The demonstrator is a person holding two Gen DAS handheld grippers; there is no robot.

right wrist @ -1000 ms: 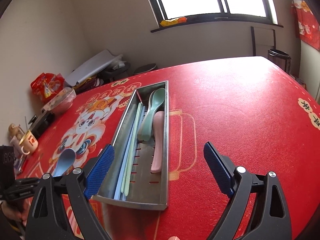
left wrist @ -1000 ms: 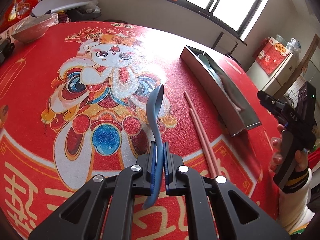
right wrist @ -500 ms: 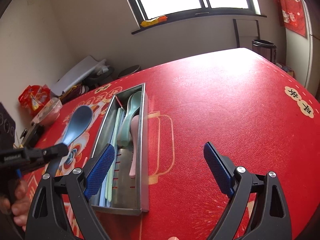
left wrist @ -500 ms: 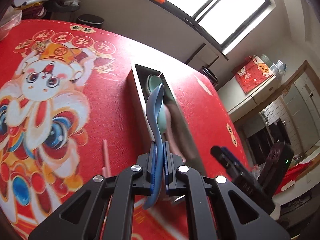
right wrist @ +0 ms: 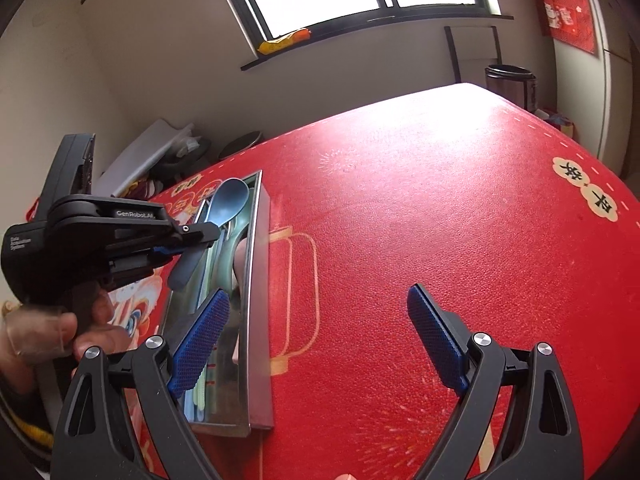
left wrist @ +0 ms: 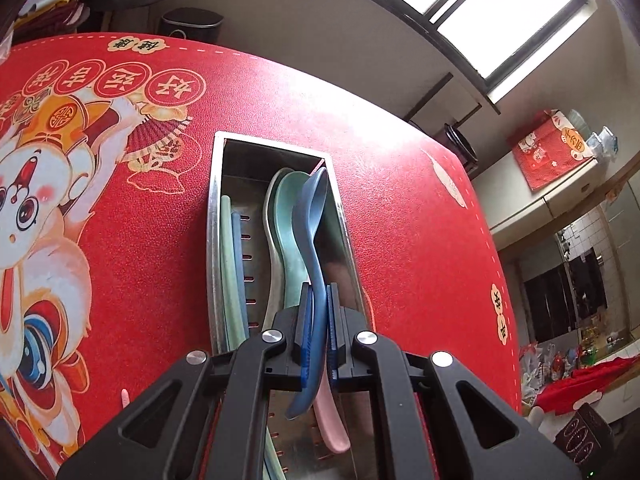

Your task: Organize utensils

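My left gripper (left wrist: pixel 318 330) is shut on the handle of a blue spoon (left wrist: pixel 312 232), held above the long steel utensil tray (left wrist: pixel 214 240). In the tray lie a green spoon (left wrist: pixel 290 216), a pink spoon (left wrist: pixel 332 424) and green and blue chopsticks (left wrist: pixel 232 264) along its left wall. From the right wrist view the left gripper (right wrist: pixel 200 236) hovers over the tray (right wrist: pixel 256 304) with the blue spoon (right wrist: pixel 228 202) pointing at its far end. My right gripper (right wrist: pixel 316 336) stands open just right of the tray's near end, nothing between its fingers.
The tray rests on a red tablecloth (right wrist: pixel 440 220) printed with a cartoon rabbit (left wrist: pixel 36 208). A tip of a pink chopstick (left wrist: pixel 125 396) lies on the cloth left of the tray. A chair and bins stand beyond the table's far edge.
My left gripper has swung right with the blue spoon, from over the rabbit print to above the tray. The right gripper has shifted slightly and rolled, staying open.
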